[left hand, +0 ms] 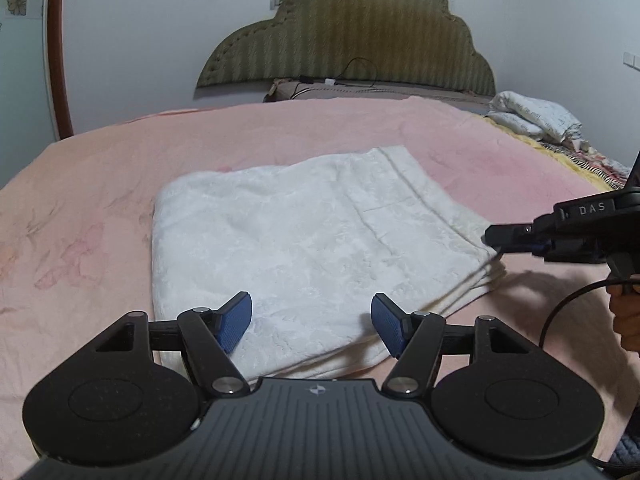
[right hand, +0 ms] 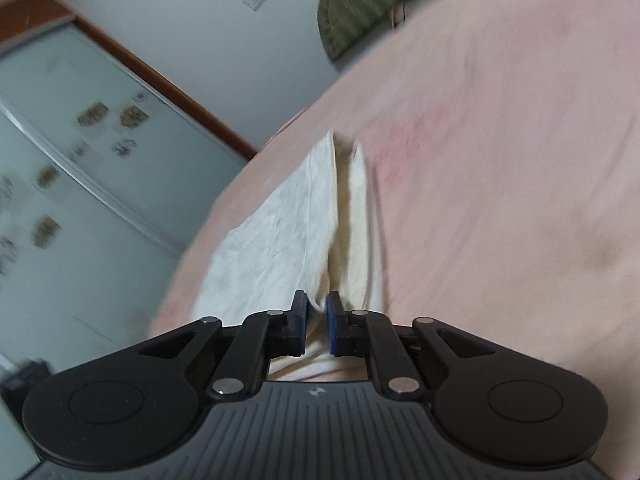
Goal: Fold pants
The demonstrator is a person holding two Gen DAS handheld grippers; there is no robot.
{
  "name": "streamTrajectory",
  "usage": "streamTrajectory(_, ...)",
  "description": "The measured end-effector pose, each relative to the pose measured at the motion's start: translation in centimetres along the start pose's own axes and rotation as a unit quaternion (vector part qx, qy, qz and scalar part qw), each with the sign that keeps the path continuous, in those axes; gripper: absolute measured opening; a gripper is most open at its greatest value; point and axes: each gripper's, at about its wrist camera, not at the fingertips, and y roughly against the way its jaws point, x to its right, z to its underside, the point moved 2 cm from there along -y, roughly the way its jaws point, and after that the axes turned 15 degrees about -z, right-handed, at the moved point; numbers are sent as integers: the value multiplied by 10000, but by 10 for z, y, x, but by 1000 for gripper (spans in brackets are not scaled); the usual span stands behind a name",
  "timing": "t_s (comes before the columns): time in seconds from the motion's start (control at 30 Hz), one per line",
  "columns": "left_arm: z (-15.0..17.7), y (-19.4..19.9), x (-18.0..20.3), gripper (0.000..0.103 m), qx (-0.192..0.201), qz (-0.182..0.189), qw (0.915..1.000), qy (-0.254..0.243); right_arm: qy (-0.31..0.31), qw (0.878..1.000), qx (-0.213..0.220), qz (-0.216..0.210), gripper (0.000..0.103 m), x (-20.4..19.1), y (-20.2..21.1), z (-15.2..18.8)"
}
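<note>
**Right gripper pinches the pants' edge, left gripper waits wide**

The white pants [left hand: 304, 236] lie folded into a thick rectangle on the pink bed cover [left hand: 100, 184], centre of the left wrist view. At lower centre there, the left gripper [left hand: 312, 322] hangs just over the near edge with its blue pads [left hand: 236, 320] spread wide and nothing between them. At the right edge, the right gripper [left hand: 494, 236] meets the pants' right-hand corner, a hand [left hand: 626, 316] on its handle below. In the tilted, blurry right wrist view, that gripper [right hand: 317, 322] is squeezed narrow on the cloth, white fabric [right hand: 296, 216] rising in a fold from between its pads. A green headboard [left hand: 344, 36] stands at upper centre.
</note>
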Motion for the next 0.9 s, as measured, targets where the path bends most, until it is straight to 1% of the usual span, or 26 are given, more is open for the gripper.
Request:
streamTrajectory(0.03, 0, 1, -1, 69, 0, 27, 10000, 64, 329, 9993, 56, 178, 11, -10, 0, -3)
streamTrajectory(0.07, -1, 1, -2, 69, -5, 73, 9999, 142, 637, 9977, 52, 238, 12, -20, -3, -5)
streamTrajectory(0.13, -2, -1, -1, 69, -54, 252, 9993, 264, 1099, 9938, -7, 187, 12, -39, -15, -7)
streamTrajectory(0.2, -1, -3, 4, 69, -130, 329, 9990, 270, 1279, 9916, -185, -57, 12, -48, -33, -6)
streamTrajectory(0.23, 0, -3, 8, 69, -125, 299, 9992, 214, 1325, 9906, -297, -127, 11, -50, -43, -4)
streamTrajectory(0.27, 0, -1, 10, 69, -88, 252, 9995, 157, 1344, 9901, -409, -78, 11, -49, -53, -2)
streamTrajectory(0.33, -1, 2, 11, 69, -21, 225, 9997, 128, 1351, 9885, -644, 231, 11, -41, -67, 3)
streamTrajectory(0.37, -3, 4, 10, 70, -10, 217, 9996, 164, 1381, 9873, -702, 361, 11, -35, -69, 7)
streamTrajectory(0.4, -4, 5, 7, 70, -11, 181, 9996, 224, 1371, 9875, -689, 357, 11, -33, -67, 9)
streamTrajectory(0.47, -7, 5, 1, 74, -47, 37, 9994, 349, 1303, 9892, -578, 341, 11, -34, -60, 10)
streamTrajectory(0.57, -14, 0, -7, 75, -127, -327, 9981, 511, 1504, 9869, -452, 366, 12, -46, -56, 6)
streamTrajectory(0.63, -18, -2, -10, 76, -196, -517, 9966, 607, 1574, 9855, -495, 403, 12, -48, -61, 5)
streamTrajectory(0.73, -23, -6, -20, 84, -214, -720, 9942, 775, 1548, 9843, -661, 537, 11, -37, -68, 11)
streamTrajectory(0.83, -25, -14, -41, 85, -284, -944, 9898, 1024, 1401, 9882, -499, 377, 12, -34, -60, 11)
streamTrajectory(0.87, -25, -17, -51, 85, -343, -980, 9881, 1138, 1408, 9883, -448, 386, 13, -34, -57, 8)
streamTrajectory(0.9, -24, -21, -61, 85, -414, -978, 9860, 1285, 1421, 9882, -371, 436, 20, -33, -54, 2)
